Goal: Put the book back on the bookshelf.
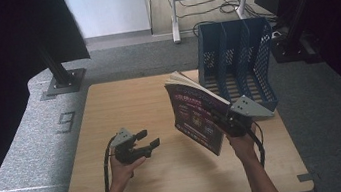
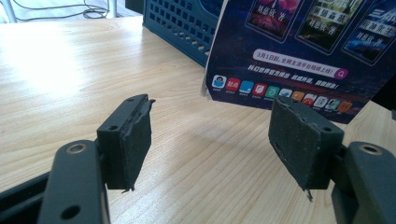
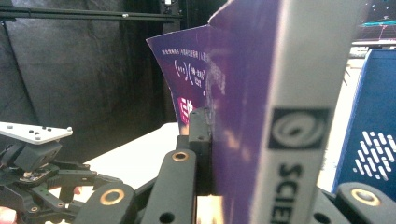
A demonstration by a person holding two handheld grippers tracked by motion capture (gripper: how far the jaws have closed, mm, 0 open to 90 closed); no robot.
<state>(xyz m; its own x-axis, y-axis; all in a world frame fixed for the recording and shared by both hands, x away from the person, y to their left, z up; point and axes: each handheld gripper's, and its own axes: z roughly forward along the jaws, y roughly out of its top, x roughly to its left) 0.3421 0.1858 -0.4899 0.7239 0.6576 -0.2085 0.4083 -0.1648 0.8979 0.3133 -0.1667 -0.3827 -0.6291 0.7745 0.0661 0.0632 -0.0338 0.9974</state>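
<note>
Both my grippers are over the table (image 1: 124, 102): right gripper (image 1: 226, 120) clamps a magazine (image 1: 194, 115) upright near the blue rack (image 1: 236, 56) at the far right corner; left gripper (image 1: 147, 139) gapes empty.

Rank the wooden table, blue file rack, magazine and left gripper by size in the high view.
1. wooden table
2. blue file rack
3. magazine, though held nearer the camera, so its place after the rack is unsure
4. left gripper

1. High view dim, its sides nearly black; daylight falls from the far side of the room.
2. My left gripper view: glare whitens the table (image 2: 56, 60) top-left.
3. My right gripper view: magazine (image 3: 261, 116) spine close and blurred, background dark.
</note>
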